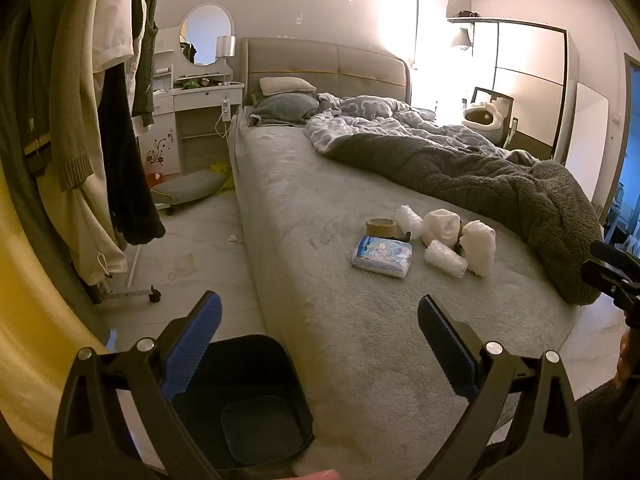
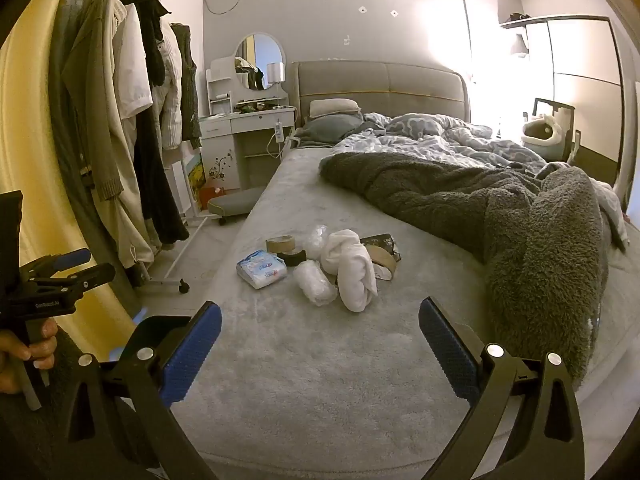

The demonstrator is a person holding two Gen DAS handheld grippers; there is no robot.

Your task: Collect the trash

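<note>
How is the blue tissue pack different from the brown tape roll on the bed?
The tissue pack is a flat, soft rectangle, white and blue with printing; the tape roll is a brown ring with a hole. The tissue pack lies nearer the grippers; the tape roll lies behind it. Both rest on the bed, untouched.

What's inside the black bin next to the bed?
The black bin looks empty: only its dark bottom shows. The left hand-held gripper covers part of its inside, so that part stays unseen.

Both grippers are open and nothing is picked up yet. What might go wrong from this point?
1. The white cloth bundle lies against the plastic wads and tape roll; a grab may catch it too.
2. The bin sits low on the floor beside the bed, so dropped trash may miss.
</note>
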